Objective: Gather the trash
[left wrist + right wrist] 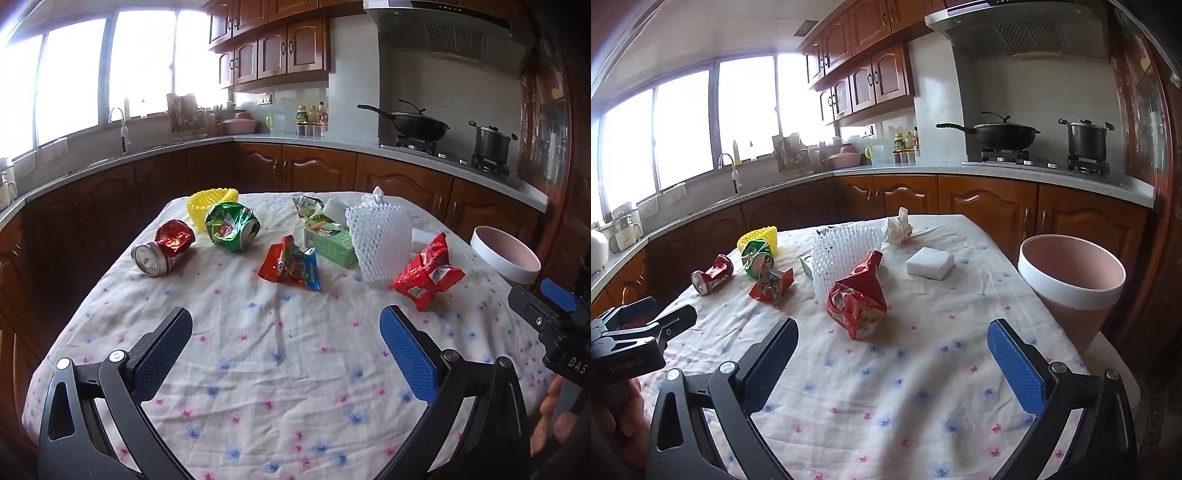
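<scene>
Trash is scattered over the far half of the floral tablecloth (295, 369), none of it in my grip. My left gripper (286, 350) hangs above the near cloth with its blue pads spread wide and nothing between them; my right gripper (892, 363) is the same, fingers apart and empty above the cloth.

From my left camera, a crushed red can (164, 247) lies on its side at about 11 o'clock, and a crushed green can (232, 229) sits just right of it, touching a yellow foam net (207, 203) behind it. Near 12 o'clock lies a red and blue snack wrapper (291, 264), with a green carton (330, 242) just behind it. A white foam net (380, 240) stands upright beside the carton, and a red snack bag (428, 273) lies at about 1 o'clock, just right of the net.

From my right camera, that red snack bag is the nearest piece, almost straight ahead at 12 o'clock. A white sponge block (929, 262) sits beyond it toward 1 o'clock, and a crumpled white paper (897, 229) lies further back. The pink bin (1071, 280) with its white rim stands at about 2 o'clock, at the table's right edge, its mouth open.
</scene>
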Demonstrator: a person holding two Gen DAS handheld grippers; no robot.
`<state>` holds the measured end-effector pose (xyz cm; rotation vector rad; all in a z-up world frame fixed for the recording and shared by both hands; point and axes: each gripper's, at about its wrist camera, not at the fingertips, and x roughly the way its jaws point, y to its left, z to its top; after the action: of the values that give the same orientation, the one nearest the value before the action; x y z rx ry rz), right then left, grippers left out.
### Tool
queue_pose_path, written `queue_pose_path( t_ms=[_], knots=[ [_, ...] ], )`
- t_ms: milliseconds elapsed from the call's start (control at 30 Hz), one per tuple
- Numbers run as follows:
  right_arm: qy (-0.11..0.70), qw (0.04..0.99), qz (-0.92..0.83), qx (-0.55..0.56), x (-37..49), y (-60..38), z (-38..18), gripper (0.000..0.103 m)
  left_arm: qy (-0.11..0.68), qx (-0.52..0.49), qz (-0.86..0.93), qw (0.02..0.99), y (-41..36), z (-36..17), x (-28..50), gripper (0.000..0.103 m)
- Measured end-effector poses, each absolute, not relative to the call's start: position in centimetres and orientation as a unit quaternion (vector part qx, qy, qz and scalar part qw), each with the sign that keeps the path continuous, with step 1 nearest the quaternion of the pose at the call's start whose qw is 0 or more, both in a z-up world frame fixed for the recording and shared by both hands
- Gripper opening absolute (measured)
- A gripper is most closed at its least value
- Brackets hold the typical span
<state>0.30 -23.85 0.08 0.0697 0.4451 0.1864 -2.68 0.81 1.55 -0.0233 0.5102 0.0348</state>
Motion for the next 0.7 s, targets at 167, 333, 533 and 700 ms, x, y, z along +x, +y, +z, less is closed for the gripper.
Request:
queue_pose_path(
  t_ms=[167,333,533,700],
  knots=[
    [0.221,0.970,0.096,0.040,0.34,-24.04,0.38,0.103,0.251,-0.010,0.016,0.968,0.78,1.55,-2.70,0.103],
    [0.215,0.971,0.096,0.041,0.10,-24.05,0.70,0.103,0.252,-0.010,0.016,0.967,0.77,1.53,-2.58,0.103],
    [0.215,0.971,0.099,0.041,0.07,-23.98,0.79,0.103,0.252,-0.009,0.018,0.968,0.62,1.50,-2.56,0.103],
    [0.216,0.970,0.101,0.045,0.06,-24.06,0.78,0.103,0.251,-0.008,0.020,0.968,0.53,1.51,-2.52,0.103]
  ],
)
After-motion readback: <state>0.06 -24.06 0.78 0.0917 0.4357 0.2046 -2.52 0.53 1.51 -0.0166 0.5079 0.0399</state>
